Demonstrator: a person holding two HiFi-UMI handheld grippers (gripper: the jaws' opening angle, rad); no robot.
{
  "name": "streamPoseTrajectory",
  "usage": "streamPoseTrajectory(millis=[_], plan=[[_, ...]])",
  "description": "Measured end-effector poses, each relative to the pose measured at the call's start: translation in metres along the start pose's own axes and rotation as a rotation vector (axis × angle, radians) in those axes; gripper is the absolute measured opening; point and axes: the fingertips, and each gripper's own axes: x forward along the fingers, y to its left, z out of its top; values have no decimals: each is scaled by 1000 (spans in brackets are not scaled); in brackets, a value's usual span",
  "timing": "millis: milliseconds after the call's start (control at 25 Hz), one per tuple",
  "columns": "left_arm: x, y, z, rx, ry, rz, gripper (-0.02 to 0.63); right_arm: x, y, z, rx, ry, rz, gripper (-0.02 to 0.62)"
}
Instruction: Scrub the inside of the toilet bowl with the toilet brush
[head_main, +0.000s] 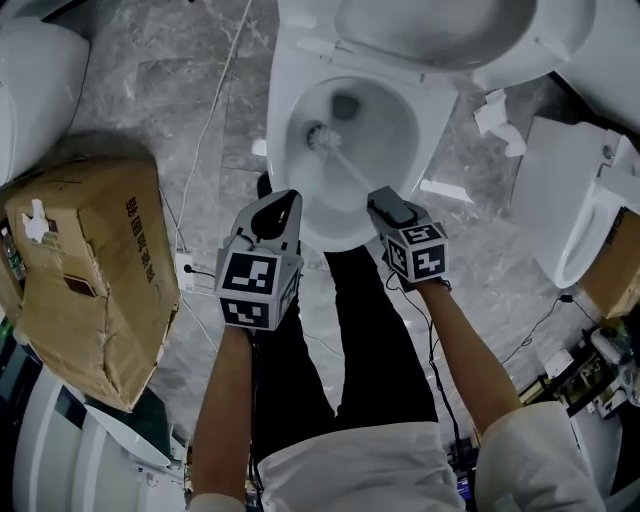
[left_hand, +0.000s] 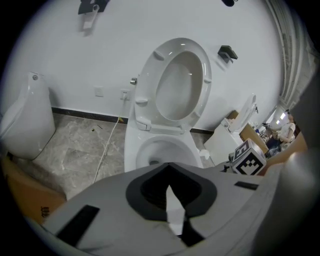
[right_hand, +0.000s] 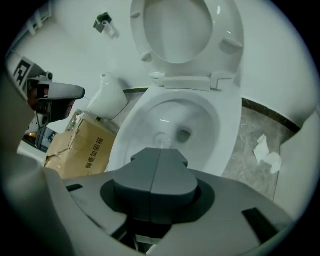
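Observation:
The white toilet bowl (head_main: 283, 95) lies open below me, its seat (head_main: 440, 35) raised. The toilet brush's head (head_main: 318, 135) rests inside the bowl on the left wall, beside the drain. Its pale handle (head_main: 350, 168) slants back to my right gripper (head_main: 378, 198), which is shut on the handle just over the front rim. In the right gripper view the jaws (right_hand: 157, 155) meet and hide the handle, and the brush head (right_hand: 162, 140) shows beyond them. My left gripper (head_main: 285, 200) hovers at the rim's front left with nothing in it. Its jaws (left_hand: 172, 200) show only a dark recess.
A torn cardboard box (head_main: 90, 260) stands on the floor at left, with a white cable (head_main: 215, 120) running past it. Another white ceramic fixture (head_main: 575, 220) and crumpled paper (head_main: 495, 110) are at right. The person's dark trouser legs (head_main: 350, 330) stand before the bowl.

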Motion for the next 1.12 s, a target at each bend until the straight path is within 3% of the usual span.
streamPoseTrajectory(millis=[120,520,640,840,1120], plan=[[3,0,-2,-28,-6,9,25,3,-1,17,-82,-15,-24,179],[14,-18,-4,-25,17,-6,25,4,-5,62,-213,-133,-78,170],[20,-20,-1,-6,29,-4,25,2,-5,89,-294,-197,-116,170],[24,-26,10,-20,25,4,25,-3,-11,112,-436,-216,-193,170],[34,-49,25,63,44,-41,25,-6,-34,125,-505,-204,-275,170]])
